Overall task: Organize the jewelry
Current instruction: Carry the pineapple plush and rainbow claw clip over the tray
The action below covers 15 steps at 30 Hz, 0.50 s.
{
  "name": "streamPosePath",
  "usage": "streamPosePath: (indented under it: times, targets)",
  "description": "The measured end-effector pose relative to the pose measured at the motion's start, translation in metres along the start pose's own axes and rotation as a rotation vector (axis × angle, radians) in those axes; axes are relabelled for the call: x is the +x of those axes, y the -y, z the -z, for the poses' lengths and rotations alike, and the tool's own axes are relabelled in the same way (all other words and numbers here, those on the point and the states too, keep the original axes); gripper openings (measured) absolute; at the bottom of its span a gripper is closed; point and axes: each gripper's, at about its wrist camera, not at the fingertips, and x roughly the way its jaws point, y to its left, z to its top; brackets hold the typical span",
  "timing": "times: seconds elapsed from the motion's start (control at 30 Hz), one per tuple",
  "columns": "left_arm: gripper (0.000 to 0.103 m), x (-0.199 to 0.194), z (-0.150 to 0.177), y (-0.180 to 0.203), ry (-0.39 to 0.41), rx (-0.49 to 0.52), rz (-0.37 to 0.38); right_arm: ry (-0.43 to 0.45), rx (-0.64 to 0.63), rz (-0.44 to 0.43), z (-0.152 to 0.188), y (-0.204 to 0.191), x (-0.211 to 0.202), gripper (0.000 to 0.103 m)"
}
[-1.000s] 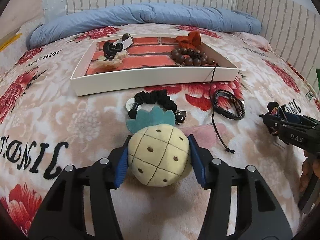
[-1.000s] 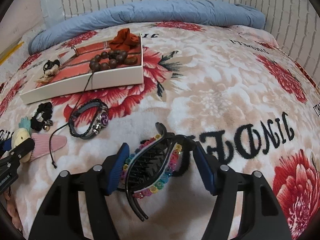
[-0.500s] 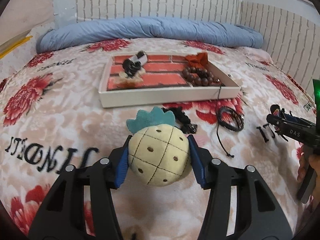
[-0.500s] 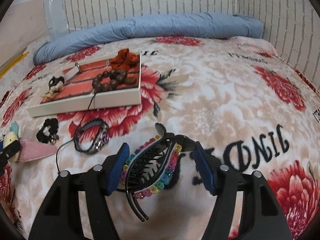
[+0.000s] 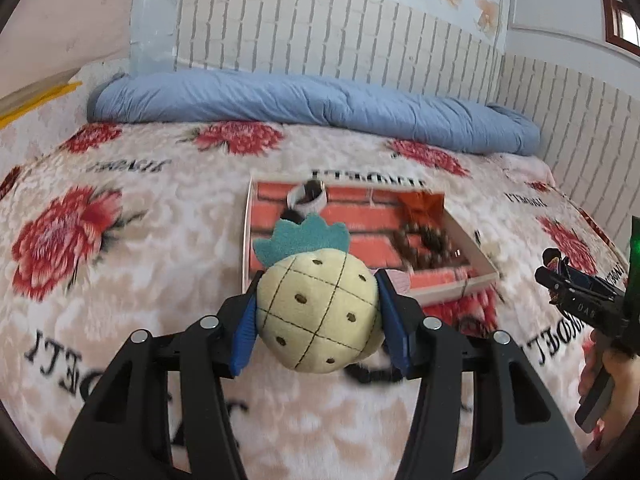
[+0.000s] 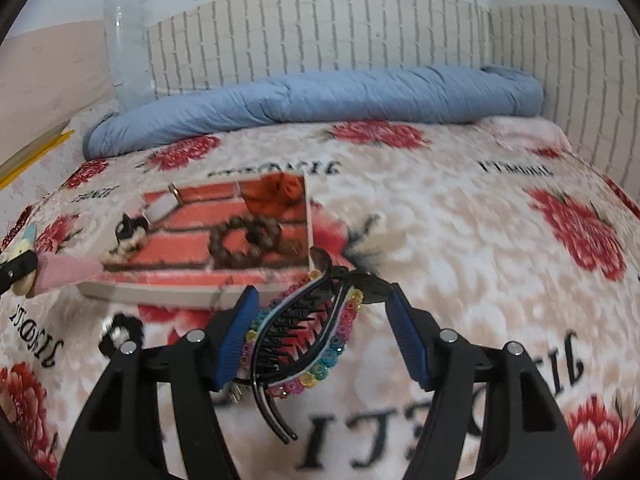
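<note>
My left gripper (image 5: 318,320) is shut on a plush pineapple hair clip (image 5: 316,312) and holds it in the air just short of the white tray (image 5: 452,286), whose floor is printed like red bricks. The pineapple's pink clip part (image 6: 68,272) shows at the left edge of the right wrist view. My right gripper (image 6: 320,336) is shut on a black claw clip with rainbow beads (image 6: 304,344), held above the bed near the tray's (image 6: 160,292) right front corner. A wooden bead bracelet (image 6: 248,240) and an orange scrunchie (image 6: 276,196) lie in the tray.
A black scrunchie (image 6: 120,330) lies on the flowered blanket in front of the tray. A rolled blue duvet (image 5: 312,100) runs along the white brick wall behind. The right gripper (image 5: 560,276) and a hand show at the right edge of the left wrist view.
Both grippers have risen off the blanket with the pineapple and the claw clip still gripped. They have also moved toward the tray, which now sits right behind them.
</note>
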Motion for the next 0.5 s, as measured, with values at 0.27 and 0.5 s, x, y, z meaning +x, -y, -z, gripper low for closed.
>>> streamPosePath:
  times: [0.27,0.5]
  targets:
    - [0.052,0.043,-0.039,0.006,0.013,0.011,0.018,0.045,-0.047,-0.044,-0.036,-0.029,0.033,0.065]
    - [0.052,0.091,-0.043,0.009,-0.011,0.052,0.002,0.043,-0.079,-0.082,-0.044,-0.044,0.069,0.065]
